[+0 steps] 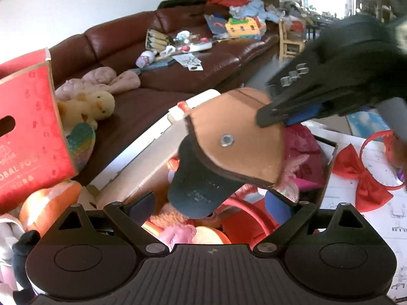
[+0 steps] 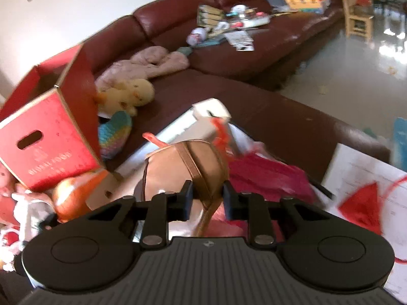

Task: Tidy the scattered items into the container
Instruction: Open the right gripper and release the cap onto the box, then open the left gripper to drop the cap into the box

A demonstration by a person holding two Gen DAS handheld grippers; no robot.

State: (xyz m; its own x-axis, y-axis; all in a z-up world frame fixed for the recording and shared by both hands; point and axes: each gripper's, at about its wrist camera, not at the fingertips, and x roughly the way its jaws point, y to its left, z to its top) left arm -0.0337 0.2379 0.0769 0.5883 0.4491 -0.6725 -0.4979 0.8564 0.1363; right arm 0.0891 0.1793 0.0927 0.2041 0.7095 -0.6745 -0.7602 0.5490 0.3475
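A brown cap [image 1: 229, 132] with a dark brim hangs over an open white cardboard box [image 1: 155, 137] that holds pink and red toys. In the left wrist view my right gripper [image 1: 267, 118] reaches in from the upper right and pinches the cap's back edge. The right wrist view shows the cap [image 2: 173, 170] with its crown squeezed between the pads of the right gripper [image 2: 208, 198]; the white box [image 2: 211, 111] lies beyond it. My left gripper [image 1: 209, 206] stands wide open just below the brim, holding nothing.
A red cardboard box [image 1: 28, 137] stands at the left, with a yellow plush duck [image 1: 94, 106] and an orange plush [image 1: 45, 203] beside it. A red bow headband [image 1: 361, 175] lies on the white surface at the right. Behind runs a cluttered brown sofa [image 1: 178, 76].
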